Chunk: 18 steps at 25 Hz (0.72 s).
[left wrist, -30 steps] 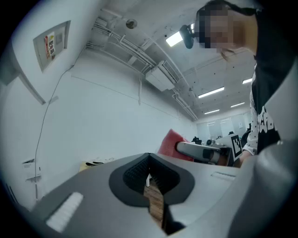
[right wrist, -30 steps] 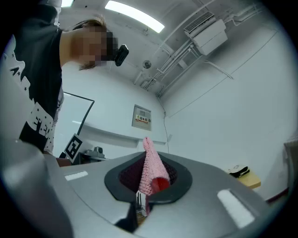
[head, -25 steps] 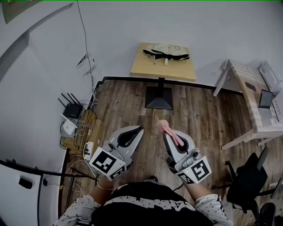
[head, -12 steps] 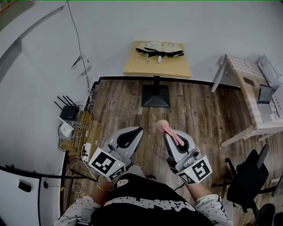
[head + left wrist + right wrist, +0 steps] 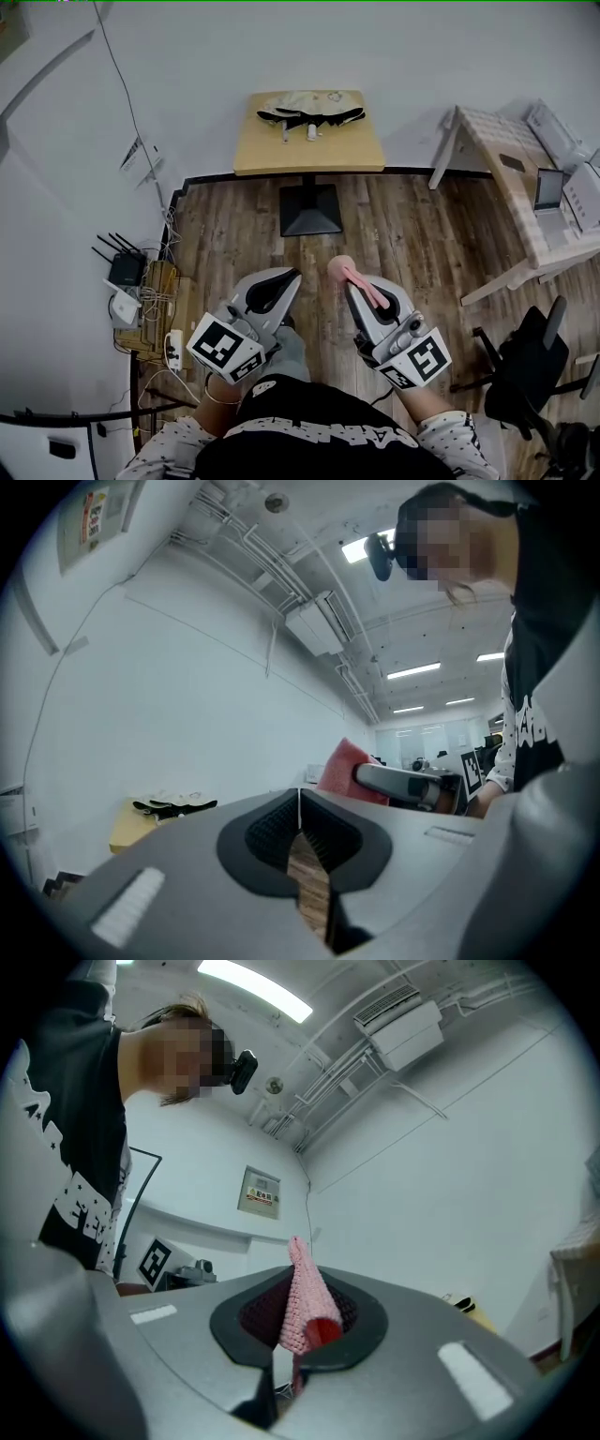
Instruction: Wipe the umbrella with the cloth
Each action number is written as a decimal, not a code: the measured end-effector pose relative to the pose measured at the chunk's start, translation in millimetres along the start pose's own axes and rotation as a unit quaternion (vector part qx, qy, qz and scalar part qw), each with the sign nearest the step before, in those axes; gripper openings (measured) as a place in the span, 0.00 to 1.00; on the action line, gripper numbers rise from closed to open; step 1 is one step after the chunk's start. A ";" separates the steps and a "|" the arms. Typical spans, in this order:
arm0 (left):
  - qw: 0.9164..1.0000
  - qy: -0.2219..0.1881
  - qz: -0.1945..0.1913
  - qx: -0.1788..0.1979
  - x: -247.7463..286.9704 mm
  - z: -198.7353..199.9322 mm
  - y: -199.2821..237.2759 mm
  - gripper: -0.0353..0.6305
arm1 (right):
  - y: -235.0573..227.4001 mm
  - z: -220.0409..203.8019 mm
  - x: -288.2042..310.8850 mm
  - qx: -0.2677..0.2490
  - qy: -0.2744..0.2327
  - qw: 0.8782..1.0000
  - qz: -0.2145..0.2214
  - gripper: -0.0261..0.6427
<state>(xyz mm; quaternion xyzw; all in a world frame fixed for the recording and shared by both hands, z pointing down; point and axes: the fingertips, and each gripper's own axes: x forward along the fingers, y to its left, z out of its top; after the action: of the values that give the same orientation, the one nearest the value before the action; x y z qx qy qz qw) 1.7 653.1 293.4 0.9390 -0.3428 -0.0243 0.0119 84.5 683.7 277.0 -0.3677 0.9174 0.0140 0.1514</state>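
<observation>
- Holding left claw [image 5: 287, 276] and right claw [image 5: 347, 277] side by side, low over the wood floor [image 5: 422, 234], near the person's torso and aimed at the far wall.
- Left claw: jaws pressed together in the left gripper view, nothing between them.
- Right claw: clamped on the pink cloth [image 5: 302, 1302]. One fold sticks out past the tips, and a strip trails back over the top of the claw.
- Umbrella [image 5: 309, 114]: folded, black and cream, lying across the far part of the yellow tabletop [image 5: 309, 152] by the far wall, well apart from both claws.
- Tabletop stands on a single black pedestal.
- Left wall: router [image 5: 122, 270] and tangled cables.
- Right: white table [image 5: 511, 202] carrying a laptop [image 5: 548, 187]; dark chair [image 5: 525, 375] nearer.
</observation>
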 end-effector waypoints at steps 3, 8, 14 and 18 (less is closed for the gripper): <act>1.000 -0.005 -0.011 0.004 22.8 0.8 27.2 0.04 | -21.7 -3.7 20.3 -0.007 -0.001 1.000 -0.011 0.08; 0.999 -0.010 -0.033 0.002 55.6 8.3 75.0 0.04 | -55.5 -6.3 64.7 -0.018 -0.003 1.000 -0.023 0.08; 0.999 -0.002 -0.042 0.005 87.3 13.1 139.0 0.04 | -90.4 -17.3 126.1 -0.016 0.005 0.999 -0.030 0.08; 0.999 0.002 -0.040 -0.005 102.3 12.3 181.5 0.04 | -113.9 -25.4 167.5 -0.016 0.009 0.999 -0.029 0.08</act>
<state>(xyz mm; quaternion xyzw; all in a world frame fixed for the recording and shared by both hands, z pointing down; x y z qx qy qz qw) -37.6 448.3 284.3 0.9519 -0.3049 -0.0248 0.0167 40.5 484.9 262.7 -0.3968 0.9073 0.0209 0.1378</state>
